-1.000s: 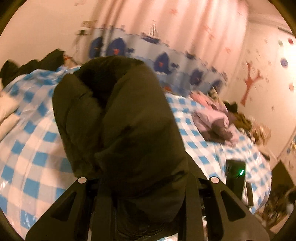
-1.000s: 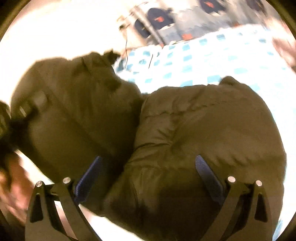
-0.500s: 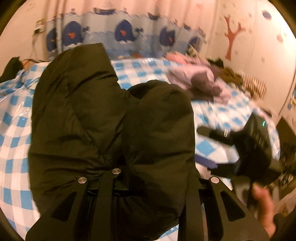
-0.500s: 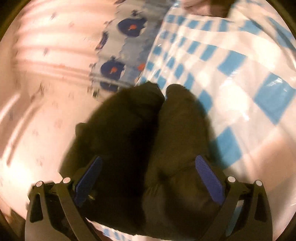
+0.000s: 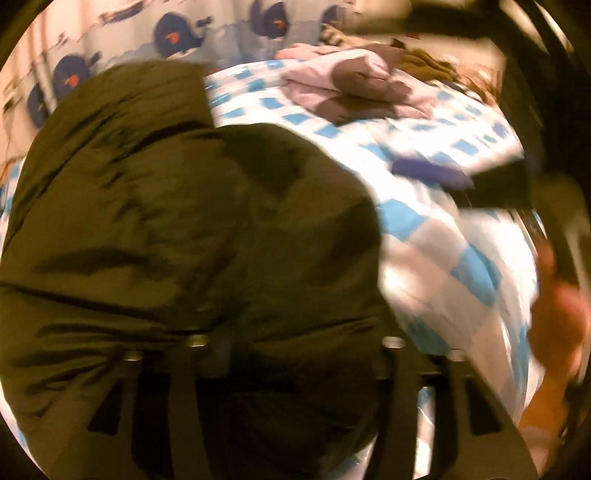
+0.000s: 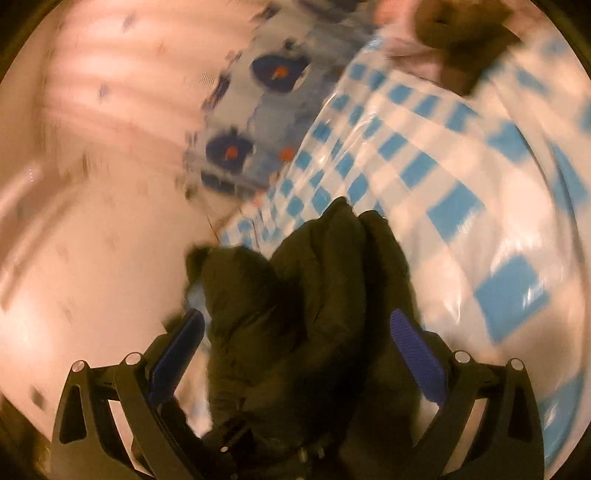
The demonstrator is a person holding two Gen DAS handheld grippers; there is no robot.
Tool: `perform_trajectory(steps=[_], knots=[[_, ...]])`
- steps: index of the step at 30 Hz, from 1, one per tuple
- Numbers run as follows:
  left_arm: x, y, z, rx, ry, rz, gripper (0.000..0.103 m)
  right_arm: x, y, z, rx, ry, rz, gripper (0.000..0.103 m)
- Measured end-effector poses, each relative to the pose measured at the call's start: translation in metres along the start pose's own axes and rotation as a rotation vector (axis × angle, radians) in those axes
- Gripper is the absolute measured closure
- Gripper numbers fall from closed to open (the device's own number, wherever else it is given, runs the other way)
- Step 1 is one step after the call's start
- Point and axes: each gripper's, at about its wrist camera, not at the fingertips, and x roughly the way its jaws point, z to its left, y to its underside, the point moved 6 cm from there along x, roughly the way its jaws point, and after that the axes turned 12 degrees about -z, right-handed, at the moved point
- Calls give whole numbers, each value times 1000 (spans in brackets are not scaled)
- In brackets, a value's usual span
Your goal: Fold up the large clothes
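Observation:
A dark olive puffy jacket point(image 5: 184, 221) lies bunched on the blue-and-white checked bed cover point(image 5: 443, 258). It fills the left and middle of the left wrist view. My left gripper point(image 5: 291, 343) points down into it with its jaws opening. The jacket's bulk sits between the fingers and hides the pads. In the right wrist view a fold of the jacket point(image 6: 314, 295) runs between the wide jaws of my right gripper point(image 6: 299, 347). The left blue pad point(image 6: 181, 347) stands clear of the fabric. One blue pad point(image 5: 428, 173) of that gripper also shows right of the jacket.
A pile of pink and brown clothes point(image 5: 354, 85) lies at the far side of the bed, seen also as a clothes pile point(image 6: 458, 33) at the top right. A whale-print panel point(image 5: 177, 33) and pink curtains stand behind. A person's hand point(image 5: 554, 321) is at the right edge.
The jacket has come down onto the bed cover and the left fingers have spread wider. The right gripper has swung, and the jacket now fills less of its view.

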Motion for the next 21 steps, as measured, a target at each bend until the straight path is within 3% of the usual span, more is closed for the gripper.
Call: perform_trajectory(steps=[2,4,10,13,21], knots=[[-11,-3,-9,36,-12,-11,38,10,-4,17,-102,21,63,6],[-28,-5,-13,51,-15,-21,36,23,-2,27,-165,39,144,6],[-92,-7,-8,62,-1,-55,31,52,11,62,-323,83,261,6],[-112,-5,-8,87,-14,-57,24,69,15,79,-366,83,294,6],[-132,-4,1,76,-57,-40,24,104,31,72,-396,163,368,6]])
